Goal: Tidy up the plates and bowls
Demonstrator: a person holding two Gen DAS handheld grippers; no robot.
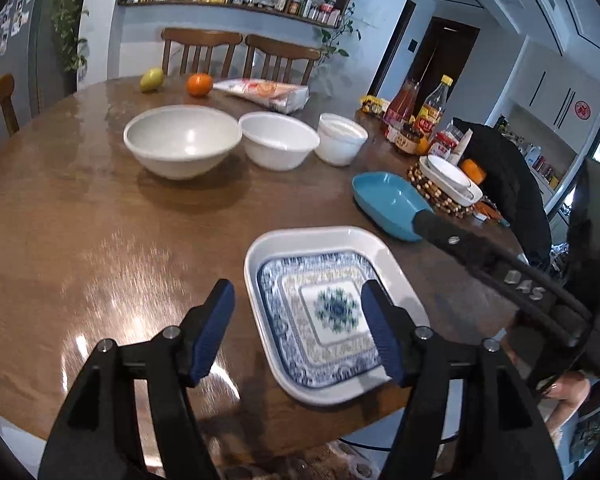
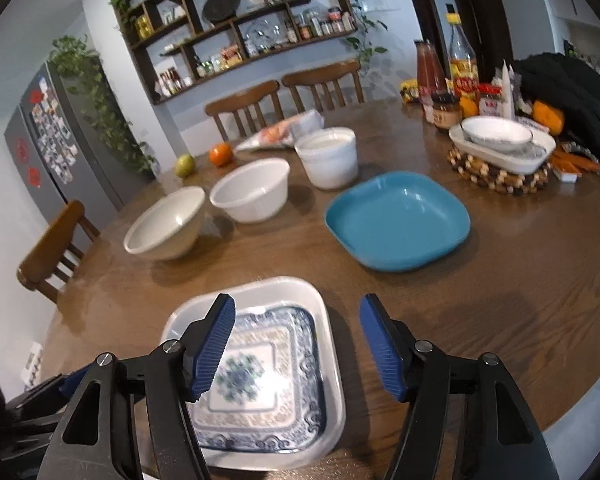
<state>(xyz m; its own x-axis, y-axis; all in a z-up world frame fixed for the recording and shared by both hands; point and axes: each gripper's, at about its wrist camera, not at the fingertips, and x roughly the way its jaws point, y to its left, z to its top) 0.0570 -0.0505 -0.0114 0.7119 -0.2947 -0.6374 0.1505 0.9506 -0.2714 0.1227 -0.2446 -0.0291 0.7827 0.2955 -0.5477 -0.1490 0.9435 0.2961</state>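
Note:
A blue-patterned square plate [image 1: 320, 312] lies nested in a white square dish [image 1: 300, 240] near the table's front edge; both show in the right wrist view [image 2: 260, 380], [image 2: 300, 296]. My left gripper [image 1: 298, 334] is open and empty above the dish's left part. My right gripper [image 2: 298, 350] is open and empty above the dish's right edge. A teal square plate [image 2: 396, 220] lies beyond; it also shows in the left wrist view [image 1: 384, 198], partly behind the right gripper's body. Three white bowls [image 1: 182, 140], [image 1: 278, 140], [image 1: 340, 138] stand in a row.
A white dish holding a bowl [image 2: 500, 140] sits on a beaded trivet [image 2: 500, 176] at the right. Bottles and jars [image 2: 448, 80], a black garment [image 2: 572, 92], a lemon [image 1: 152, 79], an orange [image 1: 199, 84] and a food packet [image 1: 268, 94] lie farther back. Wooden chairs [image 1: 240, 54] stand behind the table.

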